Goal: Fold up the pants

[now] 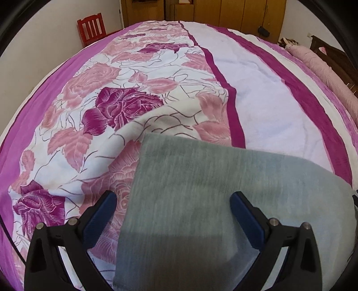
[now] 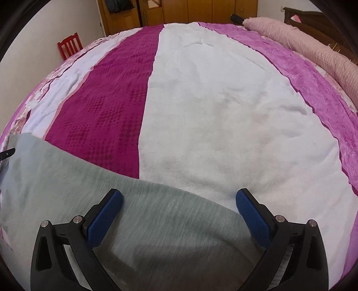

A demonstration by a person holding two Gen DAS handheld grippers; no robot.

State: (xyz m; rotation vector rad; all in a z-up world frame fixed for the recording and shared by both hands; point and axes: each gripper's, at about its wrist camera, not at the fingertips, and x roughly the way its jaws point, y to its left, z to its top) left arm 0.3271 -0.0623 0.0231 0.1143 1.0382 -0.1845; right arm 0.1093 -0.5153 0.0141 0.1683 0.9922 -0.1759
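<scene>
Grey-green pants [image 1: 201, 190] lie flat on the bed near its front edge, folded into a broad band. In the left wrist view my left gripper [image 1: 173, 199] hovers open over their left end, blue pads spread wide and nothing between them. In the right wrist view the same pants [image 2: 138, 215] stretch from the left edge to the lower middle. My right gripper [image 2: 179, 197] hangs open above their right end, one pad over the cloth and the other over the white stripe. A black tip of the left gripper [image 2: 7, 153] pokes in at the left edge.
The bed carries a bedspread [image 1: 125, 94] with pink and purple roses, white bands and magenta stripes [image 2: 107, 107]. A long pink bolster [image 2: 313, 49] lies along the right side by a dark headboard. A red chair [image 1: 91, 28] stands by the wall; wooden wardrobes [image 2: 190, 11] are behind.
</scene>
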